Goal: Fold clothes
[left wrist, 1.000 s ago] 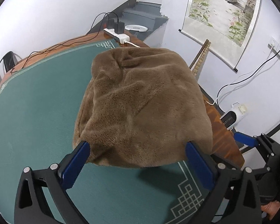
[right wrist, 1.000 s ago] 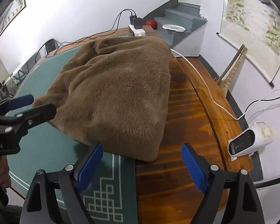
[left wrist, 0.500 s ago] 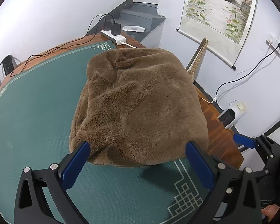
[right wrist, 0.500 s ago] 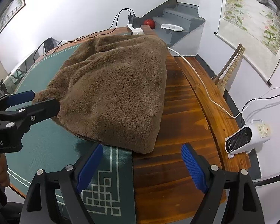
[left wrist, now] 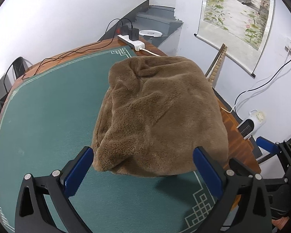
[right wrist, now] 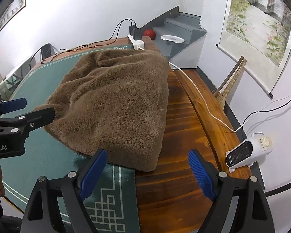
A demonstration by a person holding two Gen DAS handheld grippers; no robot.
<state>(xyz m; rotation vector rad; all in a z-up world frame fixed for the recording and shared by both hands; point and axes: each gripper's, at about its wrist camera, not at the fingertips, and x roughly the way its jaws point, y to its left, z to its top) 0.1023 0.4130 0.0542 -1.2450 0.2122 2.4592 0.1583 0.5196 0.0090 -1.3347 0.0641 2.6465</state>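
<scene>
Bottom of each wrist view: left gripper (left wrist: 141, 167) and right gripper (right wrist: 147, 171) both spread wide, blue pads bare, nothing clamped. Just beyond the tips, filling mid-frame: brown fleece garment (left wrist: 159, 116), already a thick, roughly square bundle, lying half on the green mat (left wrist: 48, 120) and half on the bare wood of the table (right wrist: 176, 174). Compared with a second ago, looms larger and sits nearer the left pads; near edge now almost level with them, though not touched so far as can be seen. Suggests folding largely done, with a final tidy or a shift of the bundle as the likely next step. Farther back, upper centre: power strip (left wrist: 131, 41) with chargers. Right edge, off the table: small white heater (right wrist: 248, 151).
</scene>
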